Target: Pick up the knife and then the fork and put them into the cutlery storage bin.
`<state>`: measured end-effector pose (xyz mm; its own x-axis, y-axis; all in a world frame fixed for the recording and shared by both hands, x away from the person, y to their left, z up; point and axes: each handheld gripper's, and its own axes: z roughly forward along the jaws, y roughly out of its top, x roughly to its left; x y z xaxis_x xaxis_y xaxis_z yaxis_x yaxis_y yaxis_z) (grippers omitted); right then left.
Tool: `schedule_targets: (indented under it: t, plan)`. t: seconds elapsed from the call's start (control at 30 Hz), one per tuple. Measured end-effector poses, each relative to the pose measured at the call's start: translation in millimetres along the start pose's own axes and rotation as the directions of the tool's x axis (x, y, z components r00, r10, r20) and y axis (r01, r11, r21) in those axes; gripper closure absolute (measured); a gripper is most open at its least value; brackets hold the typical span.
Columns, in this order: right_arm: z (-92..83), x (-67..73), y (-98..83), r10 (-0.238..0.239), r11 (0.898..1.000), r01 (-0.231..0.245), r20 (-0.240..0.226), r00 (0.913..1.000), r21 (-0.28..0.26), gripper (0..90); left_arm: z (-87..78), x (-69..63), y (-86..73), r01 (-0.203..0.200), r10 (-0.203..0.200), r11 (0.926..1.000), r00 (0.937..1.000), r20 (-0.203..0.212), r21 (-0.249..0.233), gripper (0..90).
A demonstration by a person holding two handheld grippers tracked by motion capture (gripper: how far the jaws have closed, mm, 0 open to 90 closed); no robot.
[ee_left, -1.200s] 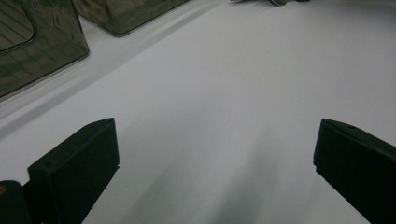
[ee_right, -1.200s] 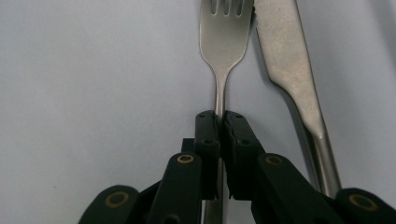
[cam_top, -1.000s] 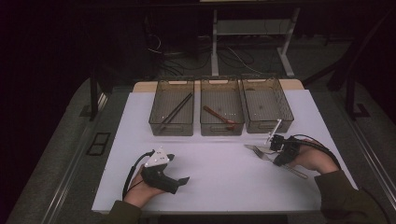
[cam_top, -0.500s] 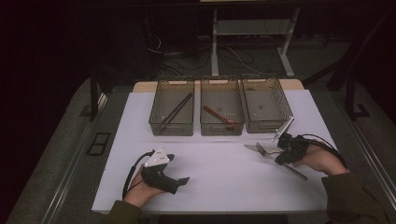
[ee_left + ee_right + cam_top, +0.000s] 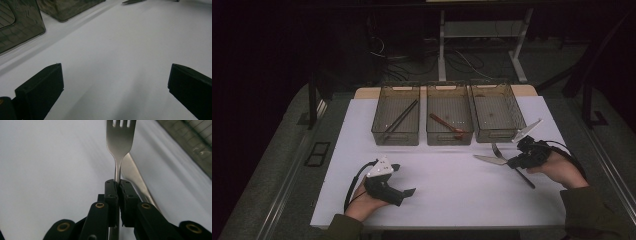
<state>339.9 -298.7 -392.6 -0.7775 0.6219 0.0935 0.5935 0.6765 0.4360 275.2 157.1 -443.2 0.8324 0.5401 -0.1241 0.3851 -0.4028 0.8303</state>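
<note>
Fork (image 5: 121, 142) clamped by its handle in right gripper (image 5: 117, 185) jaws, knife (image 5: 488, 159) lying beneath on counter (image 5: 452, 190), left gripper (image 5: 401, 180) jaws spread wide, holding nothing

Ahead of your left gripper (image 5: 404, 189) the white table sheet (image 5: 447, 185) lies bare right up to the three smoky clear plastic bins (image 5: 449, 120), which wall off the far side. Just beyond your right gripper (image 5: 512, 161), the silver knife (image 5: 489, 159) lies flat on the sheet, and the rightmost bin stands close behind it, leaving little room forward.
</note>
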Motion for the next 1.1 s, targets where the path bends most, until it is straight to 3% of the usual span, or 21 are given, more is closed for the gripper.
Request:
schedule_targets:
  t: [0.3, 0.5, 0.73, 0.9, 1.03, 1.1]
  plan:
    - [-10.0, -5.7, -2.5, 0.041, 0.994, -0.043, -0.018, 0.999, -0.101, 83.9, -0.5, 1.0, 0.2, 0.014, -0.013, 0.9999, 0.9999, 0.007, -0.008, 0.0]
    - [-15.2, -5.4, -6.4, 0.072, 0.982, -0.073, -0.015, 0.9973, -0.173, 84.0, -2.0, -1.5, 1.8, 0.009, -0.009, 0.9997, 0.9999, 0.007, -0.021, 0.0]
    - [-23.8, -8.0, -10.9, 0.098, 0.954, -0.099, -0.02, 0.995, -0.284, 84.0, -1.1, -1.7, 2.2, 0.011, -0.011, 0.9997, 0.9999, 0.008, -0.02, 0.0]
    - [-26.0, -12.3, -12.3, 0.123, 0.938, -0.118, -0.007, 0.9924, -0.327, 84.0, -1.9, -1.4, 1.7, 0.009, -0.009, 0.9998, 0.9999, 0.005, -0.02, 0.0]
    - [-30.5, -15.0, -13.6, 0.145, 0.914, -0.132, 0.006, 0.9894, -0.383, 83.9, -1.7, -1.8, 2.0, 0.009, -0.009, 0.9998, 1.0, 0.004, -0.02, 0.0]
    - [-34.0, -16.6, -14.3, 0.152, 0.896, -0.135, 0.008, 0.9883, -0.422, 83.9, -1.5, -1.9, 2.0, 0.007, -0.007, 0.9998, 1.0, 0.004, -0.018, 0.0]
